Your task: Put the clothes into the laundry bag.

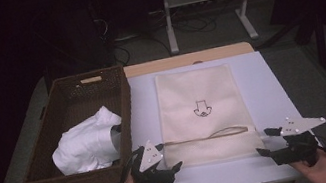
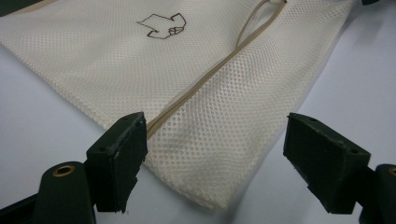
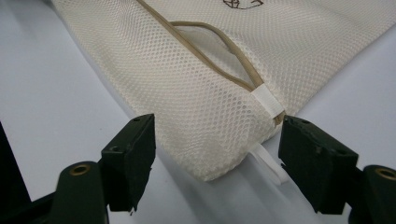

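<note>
High view first: a white-topped table [image 1: 271,82] carries a brown wicker basket [image 1: 122,103] at the left, with crumpled white clothing [image 1: 87,145] inside it. Beside the basket, a cream mesh laundry bag [image 1: 196,90] lies flat in the middle of the table, its zipper [image 1: 207,137] running across near the person's edge and gaping a little toward the right. The bag looks light, limp and thin, likely to sag and slide on the smooth top; its near corners or the zipper's lip seem the best places to pinch. The left hand-held gripper [image 1: 165,157] sits released at the near-left corner, the right hand-held gripper [image 1: 267,141] released at the near-right corner, by the white zipper tab [image 3: 268,100].
</note>
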Available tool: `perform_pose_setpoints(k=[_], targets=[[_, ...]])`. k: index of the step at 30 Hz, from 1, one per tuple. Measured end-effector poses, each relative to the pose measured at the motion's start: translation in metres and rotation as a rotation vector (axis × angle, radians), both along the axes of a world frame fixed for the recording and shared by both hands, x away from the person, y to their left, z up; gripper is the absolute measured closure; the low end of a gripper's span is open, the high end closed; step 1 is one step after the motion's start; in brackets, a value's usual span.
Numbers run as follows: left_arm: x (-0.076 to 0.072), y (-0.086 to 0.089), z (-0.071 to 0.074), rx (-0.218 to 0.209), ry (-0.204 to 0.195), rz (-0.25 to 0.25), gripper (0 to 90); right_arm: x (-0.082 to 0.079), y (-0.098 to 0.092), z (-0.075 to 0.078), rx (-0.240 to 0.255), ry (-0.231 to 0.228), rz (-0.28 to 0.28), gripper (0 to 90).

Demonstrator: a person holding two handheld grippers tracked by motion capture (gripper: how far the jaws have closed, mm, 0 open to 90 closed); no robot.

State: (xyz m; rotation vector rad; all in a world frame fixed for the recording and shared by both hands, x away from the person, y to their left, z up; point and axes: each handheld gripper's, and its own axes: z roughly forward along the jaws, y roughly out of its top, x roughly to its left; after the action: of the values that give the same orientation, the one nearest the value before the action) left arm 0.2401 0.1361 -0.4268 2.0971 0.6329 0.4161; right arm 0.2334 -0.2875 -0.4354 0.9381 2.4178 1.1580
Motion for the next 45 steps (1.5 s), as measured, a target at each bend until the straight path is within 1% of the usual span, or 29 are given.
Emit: perform_pose_setpoints(k=[8,9,10,12,14,15,16,17,20,21,22,23,24,25,28,29,30,31,34,35,36,37,38,39,41,43,45], targets=[[0.003,-0.001,-0.001,-0.007,0.013,0.000,21.0,0.004,-0.001,-0.002,0.014,0.008,0.000,26.6],[0.003,0.000,0.000,-0.016,0.023,0.000,21.0,0.004,-0.001,-0.002,0.014,0.008,0.000,26.6],[0.004,0.000,0.000,-0.036,0.035,0.003,21.0,0.006,0.000,0.000,0.035,0.002,-0.002,26.7],[0.005,0.001,0.001,-0.058,0.050,0.010,21.0,0.008,0.002,0.002,0.043,0.000,0.004,26.8],[0.006,0.002,0.003,-0.067,0.060,0.012,21.0,0.013,0.010,0.010,0.029,-0.023,0.029,26.8],[0.006,0.002,0.004,-0.068,0.060,0.014,21.0,0.013,0.010,0.010,0.029,-0.023,0.029,27.2],[0.005,0.002,0.005,-0.071,0.056,0.013,21.0,0.015,0.013,0.014,0.023,-0.032,0.039,28.0],[0.005,0.003,0.006,-0.067,0.051,0.012,21.0,0.018,0.019,0.020,0.008,-0.052,0.052,27.9],[0.003,0.003,0.007,-0.061,0.038,0.013,21.1,0.027,0.026,0.029,-0.001,-0.065,0.072,29.1],[0.002,0.002,0.007,-0.061,0.038,0.013,21.1,0.027,0.026,0.029,-0.001,-0.065,0.072,29.1],[0.002,0.002,0.007,-0.060,0.037,0.009,21.1,0.030,0.028,0.032,-0.005,-0.068,0.079,29.6],[0.002,0.002,0.008,-0.060,0.039,0.006,21.1,0.035,0.030,0.034,-0.009,-0.068,0.087,29.9],[0.001,0.001,0.008,-0.055,0.038,0.004,21.2,0.043,0.036,0.038,-0.022,-0.060,0.100,31.0],[0.001,0.001,0.009,-0.049,0.036,0.001,21.2,0.043,0.036,0.038,-0.022,-0.060,0.100,31.0],[-0.001,0.000,0.013,-0.056,0.038,-0.011,22.6,0.056,0.045,0.043,-0.040,-0.048,0.129,31.8],[-0.002,0.000,0.017,-0.055,0.036,-0.016,24.6,0.062,0.049,0.046,-0.045,-0.044,0.142,32.0],[-0.003,0.000,0.020,-0.061,0.037,-0.015,24.6,0.062,0.049,0.046,-0.045,-0.044,0.142,32.0],[-0.004,0.000,0.025,-0.078,0.045,-0.022,24.6,0.066,0.052,0.049,-0.041,-0.041,0.153,31.8],[-0.007,0.003,0.039,-0.108,0.043,-0.032,24.6,0.069,0.055,0.051,-0.038,-0.040,0.161,31.7],[-0.007,0.004,0.046,-0.131,0.054,-0.028,22.9,0.071,0.057,0.051,-0.035,-0.040,0.166,31.7],[-0.007,0.006,0.051,-0.149,0.065,-0.034,21.5,0.073,0.059,0.052,-0.035,-0.034,0.168,31.6],[-0.006,0.009,0.056,-0.161,0.077,-0.036,21.8,0.076,0.062,0.052,-0.039,-0.028,0.176,31.6],[-0.004,0.011,0.060,-0.173,0.086,-0.035,21.8,0.076,0.062,0.052,-0.039,-0.028,0.176,31.6],[-0.003,0.015,0.067,-0.195,0.103,-0.036,21.8,0.077,0.063,0.053,-0.039,-0.026,0.176,31.5],[0.001,0.021,0.076,-0.209,0.122,-0.046,23.1,0.080,0.067,0.054,-0.041,-0.024,0.186,31.4],[0.007,0.028,0.084,-0.216,0.142,-0.043,23.6,0.081,0.069,0.056,-0.042,-0.027,0.187,31.4],[0.014,0.036,0.089,-0.232,0.178,-0.042,23.6,0.083,0.071,0.059,-0.045,-0.033,0.188,31.2]])
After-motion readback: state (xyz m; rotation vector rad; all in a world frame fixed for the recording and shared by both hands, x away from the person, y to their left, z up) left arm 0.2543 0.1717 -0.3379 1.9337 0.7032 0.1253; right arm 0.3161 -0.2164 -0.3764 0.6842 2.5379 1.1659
